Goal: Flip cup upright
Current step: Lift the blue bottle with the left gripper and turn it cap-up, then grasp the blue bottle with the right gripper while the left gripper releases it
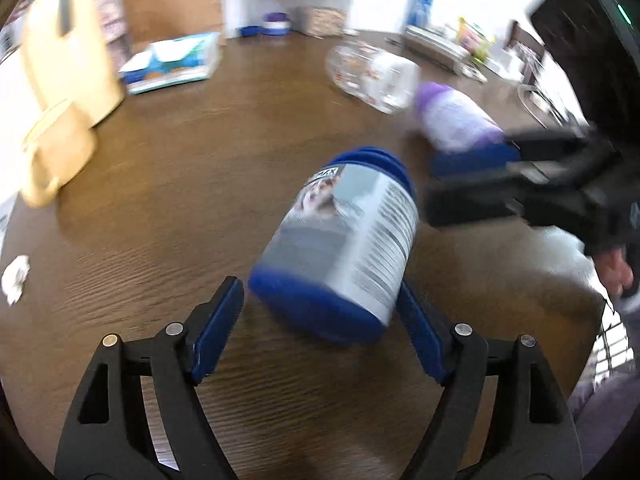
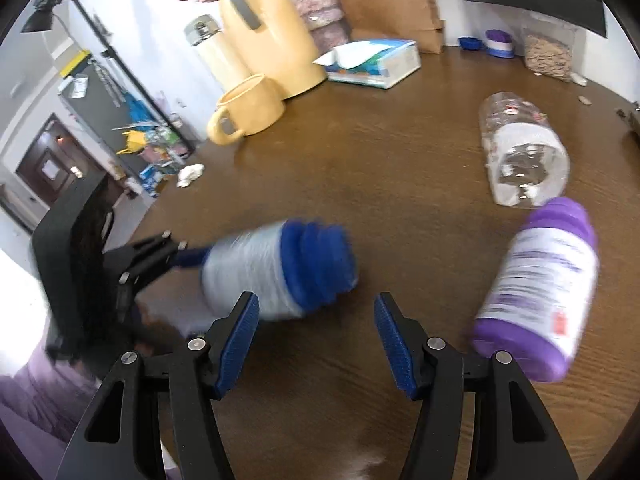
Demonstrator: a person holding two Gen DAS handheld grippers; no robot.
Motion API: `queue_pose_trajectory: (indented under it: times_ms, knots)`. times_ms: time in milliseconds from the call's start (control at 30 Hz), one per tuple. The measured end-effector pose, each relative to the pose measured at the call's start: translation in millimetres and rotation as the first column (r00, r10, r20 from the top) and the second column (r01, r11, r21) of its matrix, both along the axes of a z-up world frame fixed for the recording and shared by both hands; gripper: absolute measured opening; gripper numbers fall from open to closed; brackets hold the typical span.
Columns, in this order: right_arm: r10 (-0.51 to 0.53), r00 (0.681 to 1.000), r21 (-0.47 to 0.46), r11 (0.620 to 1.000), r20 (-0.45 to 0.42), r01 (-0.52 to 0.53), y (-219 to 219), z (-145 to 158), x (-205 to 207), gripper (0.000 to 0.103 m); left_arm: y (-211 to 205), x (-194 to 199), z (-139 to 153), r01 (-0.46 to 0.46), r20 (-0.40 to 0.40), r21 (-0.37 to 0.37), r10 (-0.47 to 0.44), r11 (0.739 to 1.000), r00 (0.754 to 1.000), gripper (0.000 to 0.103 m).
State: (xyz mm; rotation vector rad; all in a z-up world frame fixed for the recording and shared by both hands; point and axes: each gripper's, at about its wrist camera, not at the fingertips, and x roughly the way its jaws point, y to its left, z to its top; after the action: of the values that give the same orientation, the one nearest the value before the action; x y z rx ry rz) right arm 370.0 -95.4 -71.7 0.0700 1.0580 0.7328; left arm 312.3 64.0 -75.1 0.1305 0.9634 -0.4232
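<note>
A blue-lidded jar with a grey label [image 1: 344, 240] lies on its side on the brown table, its base toward my left gripper [image 1: 320, 320]. The left gripper is open, its blue pads on either side of the jar's base, apart from it. The jar shows blurred in the right wrist view [image 2: 280, 268]. My right gripper [image 2: 316, 340] is open and empty, just in front of that jar; it shows in the left wrist view [image 1: 472, 180]. A purple-capped bottle [image 2: 540, 292] lies on its side to the right. A yellow mug [image 2: 248, 108] stands upright at the far left.
A clear plastic jar [image 2: 524, 160] lies on its side behind the purple bottle. A yellow thermos jug [image 2: 272, 40], a smaller flask [image 2: 212, 52], a tissue pack [image 2: 372, 62] and a brown paper bag [image 2: 388, 0] stand at the back. A crumpled paper [image 2: 190, 174] lies near the left table edge.
</note>
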Motion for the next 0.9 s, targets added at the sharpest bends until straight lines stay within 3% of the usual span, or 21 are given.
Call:
queue_pose_trajectory:
  times_ms: [200, 267, 300, 333, 367, 400, 433, 467, 600, 900]
  knots:
    - [-0.007, 0.999, -0.026, 1.0, 0.047, 0.008, 6, 6, -1, 0.065, 36, 13, 17, -0.079, 0.053, -0.069, 0.082, 0.994, 0.995, 0.075]
    - [-0.026, 0.999, -0.029, 0.999, 0.046, 0.027, 5, 6, 4, 0.065, 29, 22, 29, -0.02, 0.139, -0.03, 0.024, 0.999, 0.99, 0.084]
    - [-0.036, 0.998, -0.028, 0.999, 0.045, 0.037, 4, 7, 6, 0.065, 21, 28, 32, 0.035, 0.169, 0.012, -0.037, 0.999, 0.985, 0.096]
    - [-0.058, 0.997, -0.024, 0.998, 0.043, 0.059, 2, 8, 8, 0.065, 8, 37, 32, 0.118, 0.189, 0.08, -0.131, 0.99, 0.973, 0.097]
    - [-0.069, 0.997, -0.018, 0.997, 0.041, 0.069, 1, 9, 9, 0.065, -1, 46, 29, 0.177, 0.168, 0.131, -0.198, 0.976, 0.966, 0.096]
    - [-0.079, 0.996, -0.008, 0.997, 0.04, 0.08, -1, 10, 9, 0.065, -9, 57, 22, 0.236, 0.106, 0.163, -0.254, 0.958, 0.961, 0.084]
    - [-0.096, 0.995, 0.004, 0.995, 0.039, 0.096, -3, 11, 9, 0.065, -15, 68, 13, 0.3, 0.013, 0.165, -0.306, 0.94, 0.952, 0.063]
    - [-0.101, 0.994, 0.012, 0.995, 0.036, 0.1, -4, 11, 8, 0.065, -18, 73, 10, 0.313, -0.016, 0.171, -0.315, 0.934, 0.949, 0.06]
    - [-0.116, 0.993, 0.048, 0.992, -0.002, 0.115, -2, 3, 12, 0.065, -17, 73, 8, 0.34, -0.031, 0.161, -0.339, 0.927, 0.94, 0.06]
    - [-0.131, 0.975, 0.196, 0.967, -0.178, 0.166, 15, -17, 4, 0.065, -7, 28, 8, 0.27, -0.003, 0.122, -0.272, 0.955, 0.962, 0.06]
